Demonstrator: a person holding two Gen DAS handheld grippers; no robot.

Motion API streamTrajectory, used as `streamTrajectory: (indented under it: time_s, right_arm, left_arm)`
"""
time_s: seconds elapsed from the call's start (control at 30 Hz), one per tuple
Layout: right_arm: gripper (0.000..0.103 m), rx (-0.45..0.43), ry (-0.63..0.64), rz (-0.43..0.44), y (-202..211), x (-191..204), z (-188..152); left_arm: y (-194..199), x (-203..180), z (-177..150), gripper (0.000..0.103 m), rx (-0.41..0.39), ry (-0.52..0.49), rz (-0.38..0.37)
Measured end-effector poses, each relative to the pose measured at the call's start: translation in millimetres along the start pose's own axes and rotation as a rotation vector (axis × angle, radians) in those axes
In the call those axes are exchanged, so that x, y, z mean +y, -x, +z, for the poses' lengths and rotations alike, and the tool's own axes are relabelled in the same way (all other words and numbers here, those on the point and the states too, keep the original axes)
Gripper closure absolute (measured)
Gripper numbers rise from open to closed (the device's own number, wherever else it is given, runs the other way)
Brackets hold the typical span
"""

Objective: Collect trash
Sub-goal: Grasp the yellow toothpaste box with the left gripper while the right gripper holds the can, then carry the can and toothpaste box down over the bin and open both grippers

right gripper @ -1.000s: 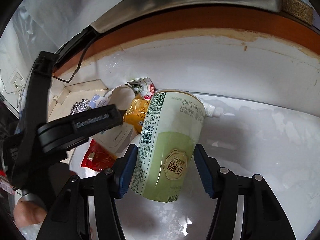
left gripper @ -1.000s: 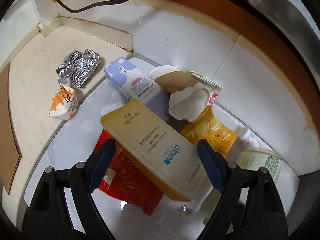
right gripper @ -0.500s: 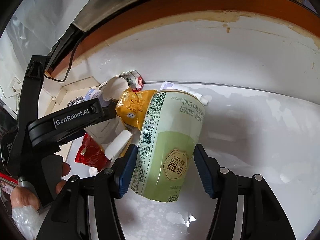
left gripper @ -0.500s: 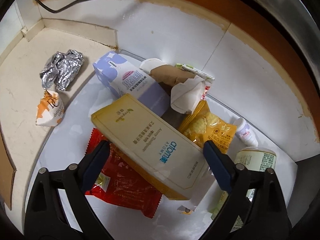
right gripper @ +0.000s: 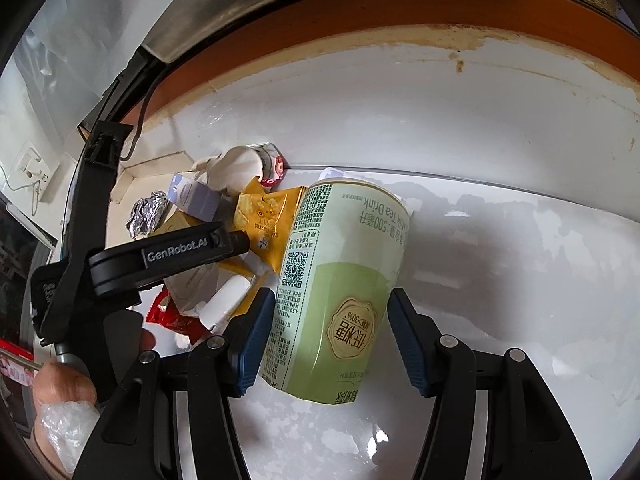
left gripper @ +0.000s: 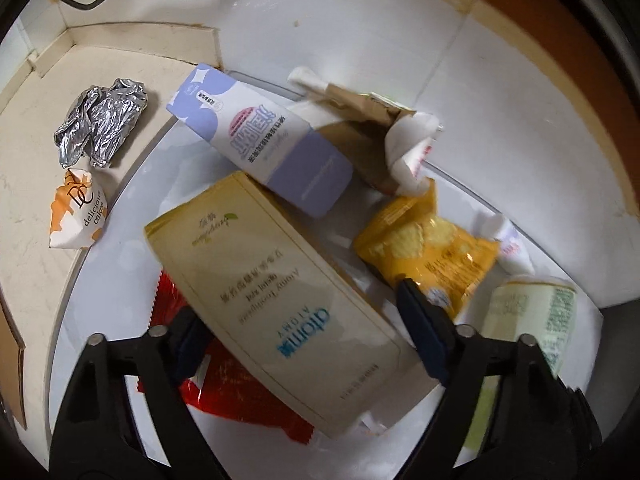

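- the white tray [left gripper: 120, 216] is the landmark; most of the trash lies piled on it.
- the left gripper [left gripper: 304, 320] hangs over the tray's near part, its fingers spread wide on either side of the beige toothpaste box [left gripper: 276, 288]; the jaws have just been closing a little, and i cannot tell if the pads touch the box yet.
- that box lies slanted on a red wrapper [left gripper: 224, 384] at the middle of the tray.
- toward the tray's far edge, a lilac-and-white carton [left gripper: 260, 140] leans across the box's far end, with a torn brown paper cup [left gripper: 352, 128] just beyond it.
- a yellow snack bag [left gripper: 432, 248] lies toward the tray's right side, just beside the box.
- off the tray, past its left rim, crumpled foil [left gripper: 100, 120] and an orange-and-white cake wrapper [left gripper: 76, 216] sit on the cream floor [left gripper: 40, 272].
- the right gripper [right gripper: 328, 336] pinches the pale green milk tea cup [right gripper: 336, 288] between its blue pads, over the tray's right part, tilted with its rim away from the camera.
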State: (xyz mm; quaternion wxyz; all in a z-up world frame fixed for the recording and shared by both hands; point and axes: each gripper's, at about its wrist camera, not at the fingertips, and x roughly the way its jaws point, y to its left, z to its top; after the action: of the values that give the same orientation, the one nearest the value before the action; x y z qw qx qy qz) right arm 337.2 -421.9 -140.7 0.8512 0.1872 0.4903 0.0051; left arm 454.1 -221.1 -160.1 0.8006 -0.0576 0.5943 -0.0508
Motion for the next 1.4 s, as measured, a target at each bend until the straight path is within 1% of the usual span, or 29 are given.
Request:
streamTrajectory:
  time_s: [0.07,0.1,0.17,0.23,0.33,0.5,0.7,0.8,0.9,0.97,1.03,1.1,1.23,1.33,1.4]
  right_arm:
    - [0.045,-0.001,-0.002,0.004,2.2,-1.0,-2.2]
    - [0.045,-0.001,-0.001,0.005,2.8,-1.9,-2.4]
    - [0.046,-0.007,0.001,0.004,5.5,-1.4,-5.6]
    - [0.046,-0.013,0.004,0.008,10.1,0.5,-10.1]
    - [0.046,-0.033,0.017,0.019,22.8,8.2,-16.8]
    - [0.046,-0.058,0.036,0.04,47.2,17.1,-30.7]
    - [0.047,-0.086,0.063,0.077,81.0,37.7,-56.0]
    - [0.047,-0.084,0.078,0.101,94.0,49.5,-75.2]
    - [0.047,-0.077,0.099,0.134,104.8,64.1,-101.3]
    - [0.047,-0.073,0.112,0.16,108.7,72.7,-118.6]
    - [0.047,-0.066,0.132,0.207,112.4,83.9,-142.7]
    - [0.047,-0.069,0.162,0.236,117.8,95.0,-168.3]
    - [0.047,-0.084,0.234,0.287,124.7,122.2,-214.9]
    - [0.047,-0.098,0.305,0.314,128.7,145.1,-252.2]
    - [0.047,-0.099,0.358,0.331,128.2,160.2,-277.7]
  left_arm:
    - [9.1,2.4,-5.8,0.031,-0.003,-0.011,-0.041]
    - [13.5,2.9,-8.2,0.037,-0.004,-0.017,-0.064]
    - [25.1,1.6,-15.8,0.048,-0.007,-0.051,-0.063]
    - [35.3,3.6,-23.1,0.052,-0.012,-0.077,-0.079]
    - [54.9,10.8,-32.7,0.053,-0.032,-0.107,-0.102]
    - [92.9,35.1,-45.4,0.053,-0.066,-0.132,-0.146]
    - [144.9,60.2,-72.6,0.053,-0.123,-0.155,-0.203]
    - [168.6,89.8,-91.8,0.053,-0.145,-0.163,-0.232]
    - [193.1,112.7,-123.0,0.053,-0.167,-0.173,-0.236]
    - [201.5,127.8,-146.5,0.053,-0.177,-0.173,-0.244]
    - [207.4,140.5,-171.3,0.053,-0.191,-0.178,-0.235]
    - [207.6,150.2,-198.0,0.053,-0.213,-0.182,-0.219]
    - [199.0,170.5,-254.6,0.053,-0.256,-0.199,-0.147]
    - [190.0,187.8,-295.6,0.053,-0.27,-0.177,-0.122]
    - [179.9,196.5,-314.1,0.053,-0.264,-0.156,-0.109]
